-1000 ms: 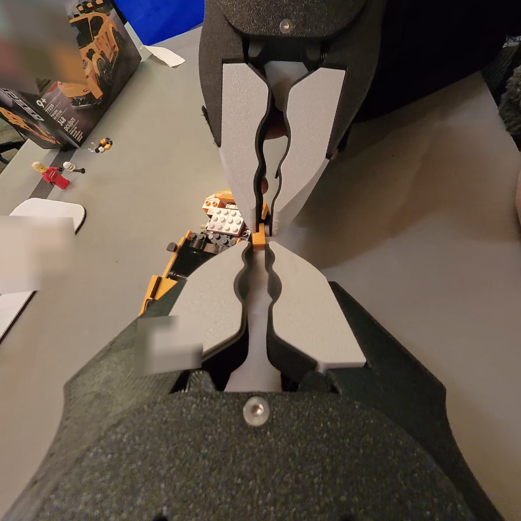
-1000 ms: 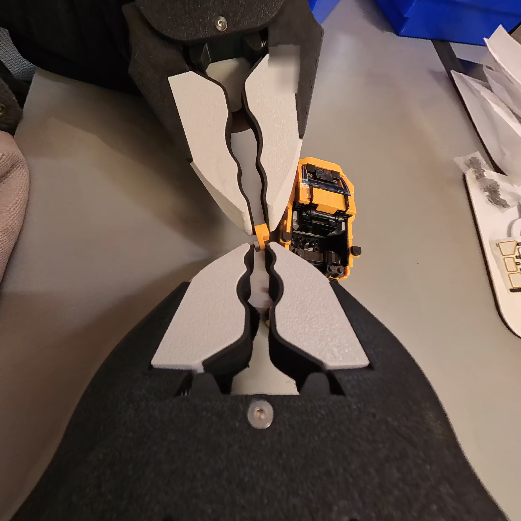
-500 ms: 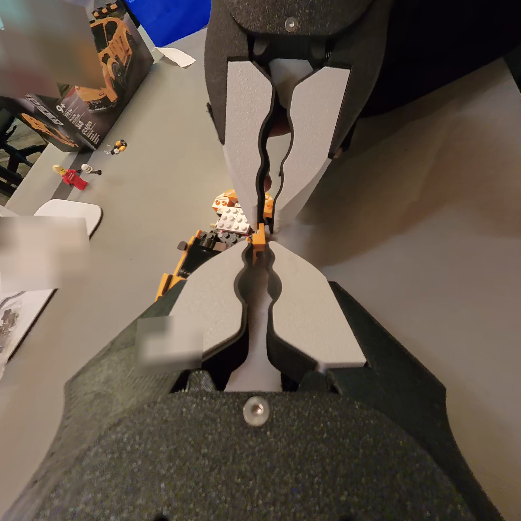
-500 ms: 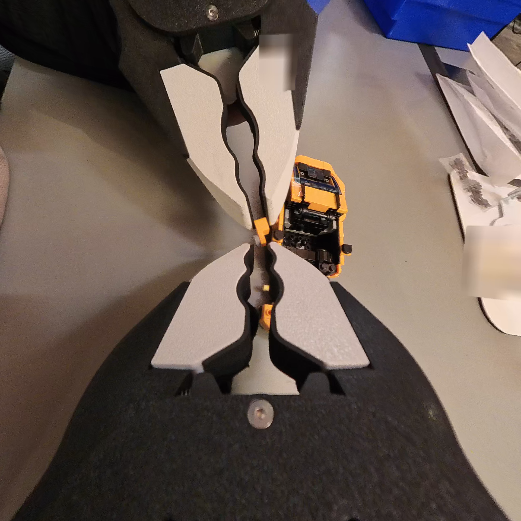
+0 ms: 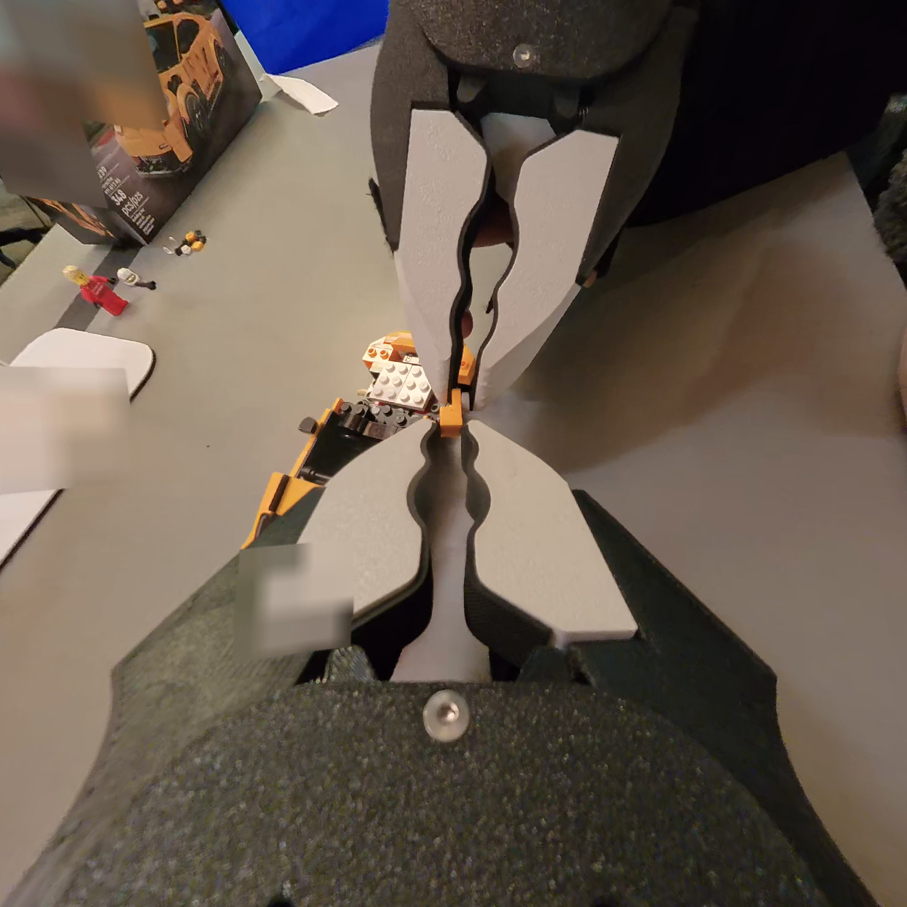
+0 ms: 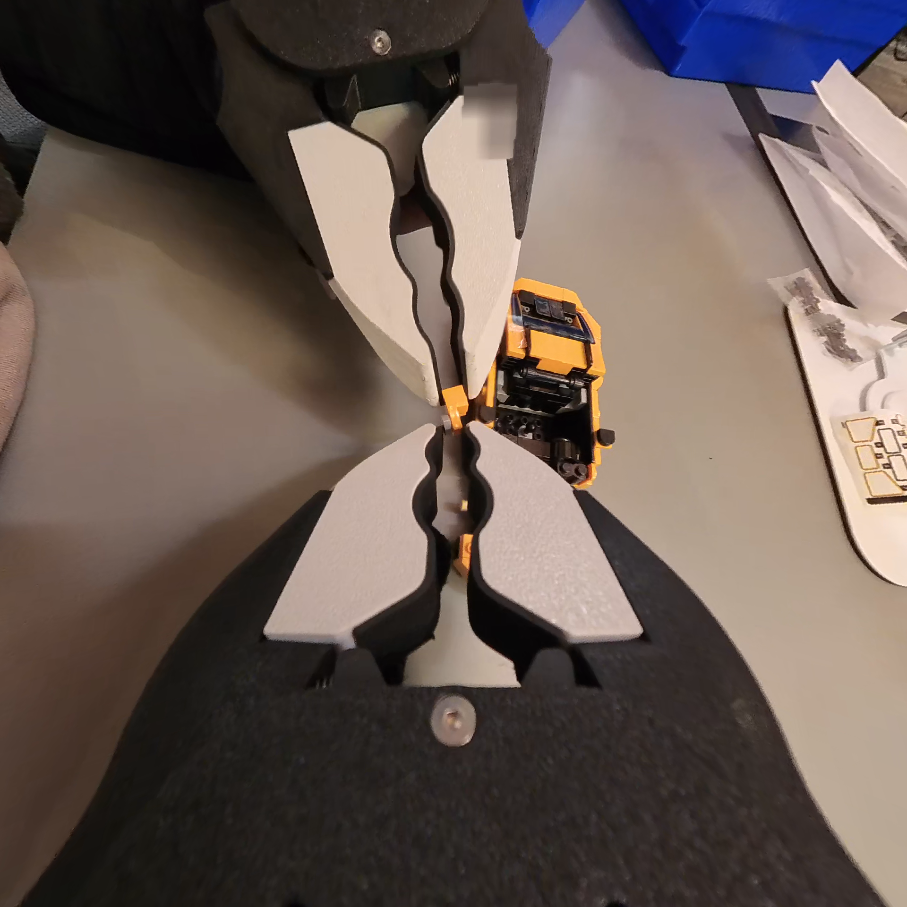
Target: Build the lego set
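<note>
Item: small orange plastic lego piece [image 5: 450, 418], pinched tip-to-tip by left gripper [image 5: 449, 434] and right gripper [image 6: 454, 432], jaws narrow; press squarely, avoid twisting, half-built orange-and-black lego car [image 6: 549, 392] at 2 o'clock.

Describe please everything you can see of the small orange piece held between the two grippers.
The small orange piece is glossy plastic, a short upright block, with a grey stub at its lower left in the right wrist view. The left gripper and the right gripper meet tip to tip, both shut on it, above the grey table, beside the unfinished orange car.
</note>
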`<action>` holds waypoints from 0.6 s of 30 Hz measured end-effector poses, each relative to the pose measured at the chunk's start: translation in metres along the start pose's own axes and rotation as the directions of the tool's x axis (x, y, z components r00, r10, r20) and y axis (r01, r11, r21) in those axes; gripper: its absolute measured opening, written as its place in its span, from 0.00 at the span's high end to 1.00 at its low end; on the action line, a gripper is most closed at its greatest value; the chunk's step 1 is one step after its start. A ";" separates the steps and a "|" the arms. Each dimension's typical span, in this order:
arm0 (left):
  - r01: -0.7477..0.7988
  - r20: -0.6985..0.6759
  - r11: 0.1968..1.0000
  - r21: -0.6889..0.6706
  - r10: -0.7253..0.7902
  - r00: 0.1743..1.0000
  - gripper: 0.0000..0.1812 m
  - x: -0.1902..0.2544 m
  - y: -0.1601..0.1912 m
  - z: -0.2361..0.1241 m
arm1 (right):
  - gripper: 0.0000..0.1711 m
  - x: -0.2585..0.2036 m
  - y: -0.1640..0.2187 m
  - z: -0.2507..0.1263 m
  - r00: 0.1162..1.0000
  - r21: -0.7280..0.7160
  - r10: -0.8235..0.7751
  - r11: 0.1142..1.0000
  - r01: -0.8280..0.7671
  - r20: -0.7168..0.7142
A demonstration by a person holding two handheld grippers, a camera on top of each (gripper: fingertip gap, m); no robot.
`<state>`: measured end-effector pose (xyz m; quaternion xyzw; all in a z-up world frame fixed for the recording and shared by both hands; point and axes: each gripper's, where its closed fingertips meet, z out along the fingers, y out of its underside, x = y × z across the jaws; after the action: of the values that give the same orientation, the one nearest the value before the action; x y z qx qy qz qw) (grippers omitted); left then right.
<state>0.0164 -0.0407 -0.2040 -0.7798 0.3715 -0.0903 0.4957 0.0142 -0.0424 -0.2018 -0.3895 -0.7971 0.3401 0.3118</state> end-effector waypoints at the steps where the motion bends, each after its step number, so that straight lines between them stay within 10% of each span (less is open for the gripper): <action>1: 0.027 -0.006 1.000 0.004 -0.027 1.000 0.96 0.000 -0.001 0.000 | 0.96 0.001 0.000 0.000 1.000 0.004 0.010 1.000 -0.010 0.002; 11: 0.341 -0.093 0.939 0.047 -0.336 0.937 0.96 -0.005 -0.005 0.000 | 0.95 0.008 -0.005 -0.004 0.995 0.056 0.096 0.994 -0.097 0.016; 18: 0.674 -0.245 0.734 0.085 -0.640 0.728 0.96 -0.012 -0.012 -0.003 | 0.93 0.016 -0.010 -0.008 0.996 0.098 0.082 0.992 -0.078 -0.035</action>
<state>0.0126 -0.0318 -0.1895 -0.8028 0.1093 -0.3690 0.4555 0.0085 -0.0318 -0.1853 -0.4121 -0.7572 0.3831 0.3317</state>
